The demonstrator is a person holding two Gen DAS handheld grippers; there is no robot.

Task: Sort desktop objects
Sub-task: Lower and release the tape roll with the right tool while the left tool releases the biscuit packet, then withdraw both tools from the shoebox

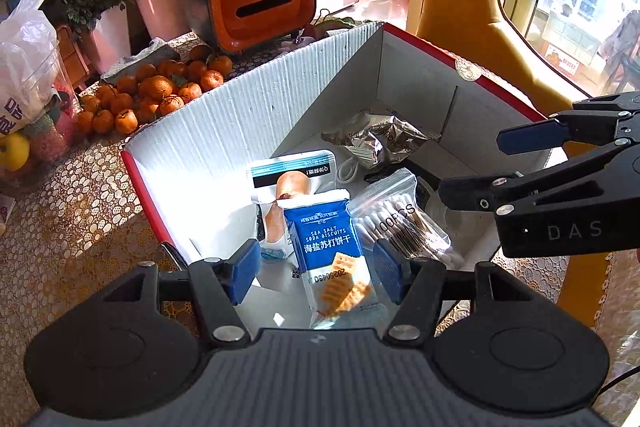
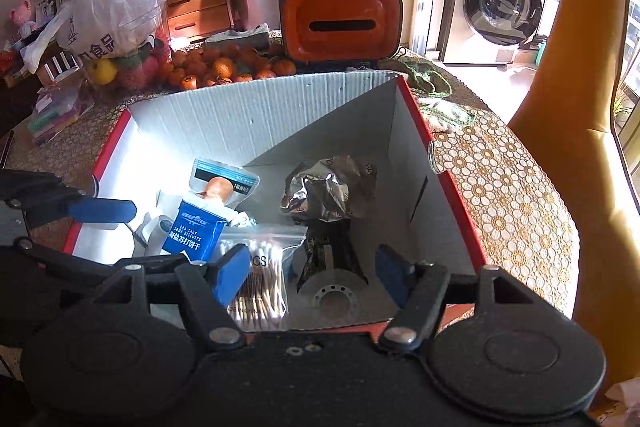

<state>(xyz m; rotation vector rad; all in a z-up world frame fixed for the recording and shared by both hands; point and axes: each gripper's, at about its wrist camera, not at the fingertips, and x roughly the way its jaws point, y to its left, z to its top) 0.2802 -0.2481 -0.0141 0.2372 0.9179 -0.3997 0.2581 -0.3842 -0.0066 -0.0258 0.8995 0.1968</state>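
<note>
- Biscuits first: the blue sea salt soda biscuit packet [image 1: 328,251] stands on end inside the open cardboard box [image 1: 224,131], leaning against a white pouch [image 1: 292,171] at its 11 o'clock, with the zip bag of cotton swabs [image 1: 400,215] touching it at 3 o'clock.
- Left gripper [image 1: 316,271] hangs over the box's near edge, jaws apart and empty, the packet sitting between its blue pads [image 1: 244,267]; judged from this, the packet is its target.
- To do it well, lower straight down so both pads meet the packet's flat faces, and close gently, since biscuits crush.
- Keep the right-hand pad off the swab bag, or both may lift together.
- Right gripper [image 2: 312,273] also stands open and empty, over the swab bag [image 2: 260,267] and a clear spool [image 2: 334,291]; a crumpled foil wrapper [image 2: 328,187] lies at 12 o'clock from it.
- Both grippers are near each other, so one should yield.
- Outside, at 11 o'clock, are tangerines [image 1: 156,95] and an orange tissue box [image 1: 260,3].
</note>
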